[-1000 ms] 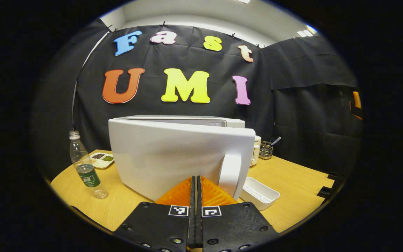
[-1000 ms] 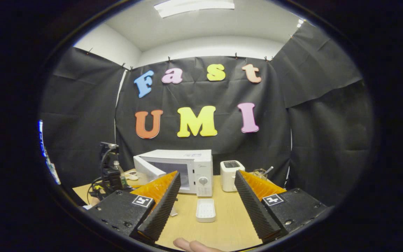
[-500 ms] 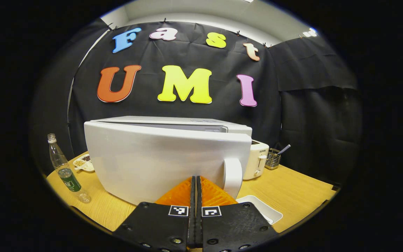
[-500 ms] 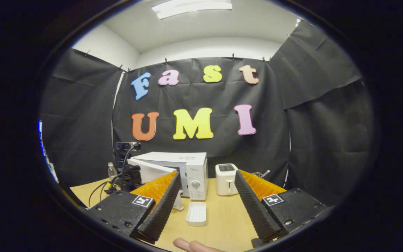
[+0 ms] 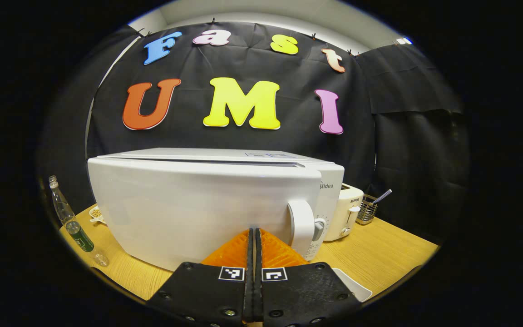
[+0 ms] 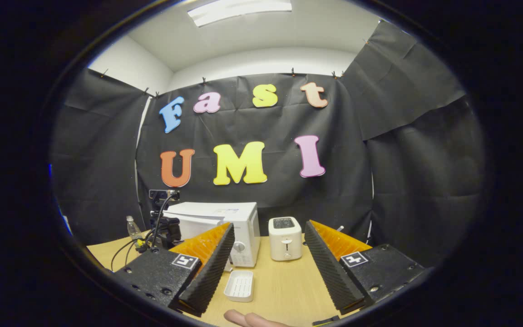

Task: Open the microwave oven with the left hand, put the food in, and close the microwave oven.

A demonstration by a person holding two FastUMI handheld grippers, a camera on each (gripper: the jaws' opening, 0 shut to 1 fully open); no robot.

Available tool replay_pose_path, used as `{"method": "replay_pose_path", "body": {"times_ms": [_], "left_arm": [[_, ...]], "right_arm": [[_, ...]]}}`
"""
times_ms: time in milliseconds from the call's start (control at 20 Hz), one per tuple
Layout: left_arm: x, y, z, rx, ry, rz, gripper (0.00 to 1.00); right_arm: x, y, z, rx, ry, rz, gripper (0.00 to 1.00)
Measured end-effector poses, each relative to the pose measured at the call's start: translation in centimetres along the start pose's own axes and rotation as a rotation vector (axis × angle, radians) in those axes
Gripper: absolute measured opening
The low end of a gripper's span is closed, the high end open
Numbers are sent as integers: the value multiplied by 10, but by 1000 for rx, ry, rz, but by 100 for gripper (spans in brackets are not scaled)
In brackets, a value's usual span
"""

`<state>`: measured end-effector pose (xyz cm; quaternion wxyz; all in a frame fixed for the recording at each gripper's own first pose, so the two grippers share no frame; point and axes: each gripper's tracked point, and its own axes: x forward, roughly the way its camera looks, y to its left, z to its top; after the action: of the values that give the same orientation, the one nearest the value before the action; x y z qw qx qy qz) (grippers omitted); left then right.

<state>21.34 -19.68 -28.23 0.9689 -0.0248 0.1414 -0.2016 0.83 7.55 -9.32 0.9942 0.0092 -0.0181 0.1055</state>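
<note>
With our left gripper clenched empty against the microwave door, we risked sliding the microwave across the table while our right gripper gaped idle.

One microwave oven on the table. Beside the microwave oven: one toaster, one wire utensil holder, one plastic bottle, one small dish. One white tray in front of the microwave oven. Two grippers: left gripper, right gripper.
</note>
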Motion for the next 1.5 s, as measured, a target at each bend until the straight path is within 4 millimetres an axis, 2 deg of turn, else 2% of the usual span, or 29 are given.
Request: {"method": "replay_pose_path", "body": {"times_ms": [200, 250, 300, 350, 400, 550, 950, 1100, 1150, 1200, 1300, 1450, 1500], "left_arm": [[23, 3, -4, -20, 23, 46, 0], [29, 3, 1, -16, 3, 64, 0], [30, 4, -8, -33, 51, 84, 0], [29, 5, 1, -25, 14, 95, 2], [29, 1, -8, -29, 56, 104, 1], [27, 0, -6, -11, 35, 106, 1], [30, -2, -7, -27, 60, 103, 1], [28, -1, -11, -35, 106, 107, 1], [29, -3, -18, -58, 154, 108, 0], [17, -2, -23, -71, 190, 117, 0], [-11, -7, -11, -59, 186, 112, 0], [-59, -15, 16, 0, 127, 104, 20], [-78, -18, 27, 13, 113, 98, 20]], "right_arm": [[17, -12, -9, 9, 23, -1, 99], [19, -15, -12, 16, 27, -2, 99], [21, -18, -16, 22, 35, -5, 99], [21, -21, -19, 26, 41, -9, 99], [23, -24, -21, 31, 44, -14, 99], [22, -30, -24, 36, 54, -28, 99], [2, -30, -11, 42, 32, -51, 99], [-2, -24, 7, 71, 15, -60, 99], [-4, -20, 10, 82, 17, -51, 99], [-6, -17, 16, 93, 17, -43, 99], [-14, -17, 25, 102, 13, -44, 99], [-31, -24, 37, 90, -14, -80, 98], [-38, -24, 40, 86, -22, -84, 98]]}}
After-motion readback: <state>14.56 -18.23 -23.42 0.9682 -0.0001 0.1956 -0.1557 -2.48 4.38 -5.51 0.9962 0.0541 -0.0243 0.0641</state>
